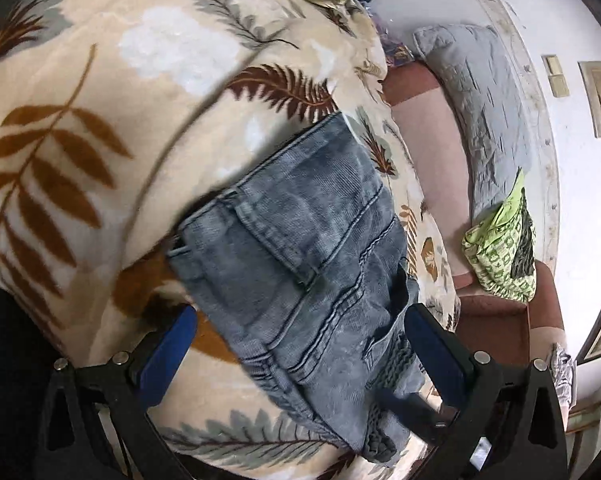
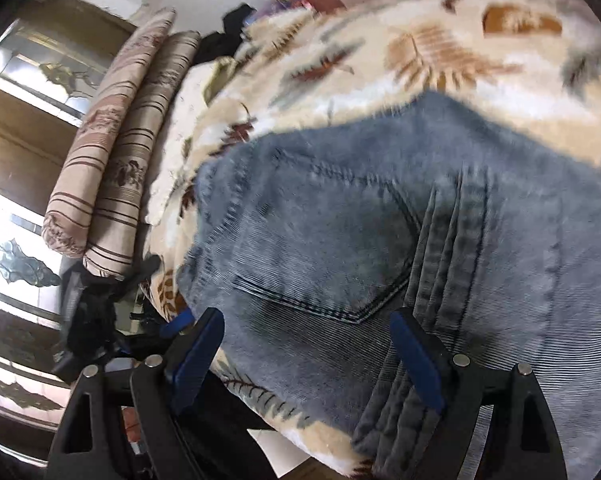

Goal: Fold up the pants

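— Where are the pants?

— The faded blue-grey denim pants (image 1: 300,248) lie folded into a compact block on the cream fleece blanket with brown and grey leaf prints (image 1: 100,128). From my right side I see a back pocket (image 2: 332,248) and a stack of folded edges beside it.

— What are your grippers doing?

— My left gripper (image 1: 300,330) hangs over the near end of the denim, its blue-padded fingers (image 1: 432,332) spread wide on either side of the cloth and gripping nothing. My right gripper (image 2: 308,344) is the same: jaws standing wide, pocket between them, pads not pressing.

— And around the blanket?

— Past its far edge there is a pink and brown sofa seat (image 1: 428,152) with a grey quilted cushion (image 1: 480,120) and a green patterned bundle (image 1: 500,248). On my right side, two striped beige rolled cushions (image 2: 112,168) lie just beside the blanket, dark clothing (image 2: 228,32) beyond them.
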Motion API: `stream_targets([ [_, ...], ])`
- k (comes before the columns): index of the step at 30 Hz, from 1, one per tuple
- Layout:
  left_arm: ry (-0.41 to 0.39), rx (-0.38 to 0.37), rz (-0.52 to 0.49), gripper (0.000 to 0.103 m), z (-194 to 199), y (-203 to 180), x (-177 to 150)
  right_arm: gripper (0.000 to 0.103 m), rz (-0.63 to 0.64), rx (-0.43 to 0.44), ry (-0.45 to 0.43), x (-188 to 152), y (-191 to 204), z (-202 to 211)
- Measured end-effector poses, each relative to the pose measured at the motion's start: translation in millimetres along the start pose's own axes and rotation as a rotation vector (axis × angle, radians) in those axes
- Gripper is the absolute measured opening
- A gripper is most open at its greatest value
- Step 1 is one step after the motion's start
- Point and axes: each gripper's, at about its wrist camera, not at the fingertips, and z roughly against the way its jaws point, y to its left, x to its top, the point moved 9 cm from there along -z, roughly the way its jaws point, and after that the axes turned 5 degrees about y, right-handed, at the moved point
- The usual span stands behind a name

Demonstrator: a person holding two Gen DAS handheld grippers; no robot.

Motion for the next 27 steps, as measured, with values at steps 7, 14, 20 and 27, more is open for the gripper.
stream_targets([
  [7,-0.046,0.000,-0.022,0.102,-7,-14,9,0.087,0.007,0.014,-0.002,0,-1,-4],
  [14,-0.070,0.104,-0.069,0.078,-13,-4,10,0.087,0.026,0.000,0.011,0,1,-8],
  [20,-0.063,0.076,-0.039,0.077,-9,2,11,0.087,0.024,0.024,-0.003,0,1,-8],
  [27,-0.035,0.070,-0.029,0.087,-13,-3,14,0.088,0.012,0.045,-0.017,9,13,8],
])
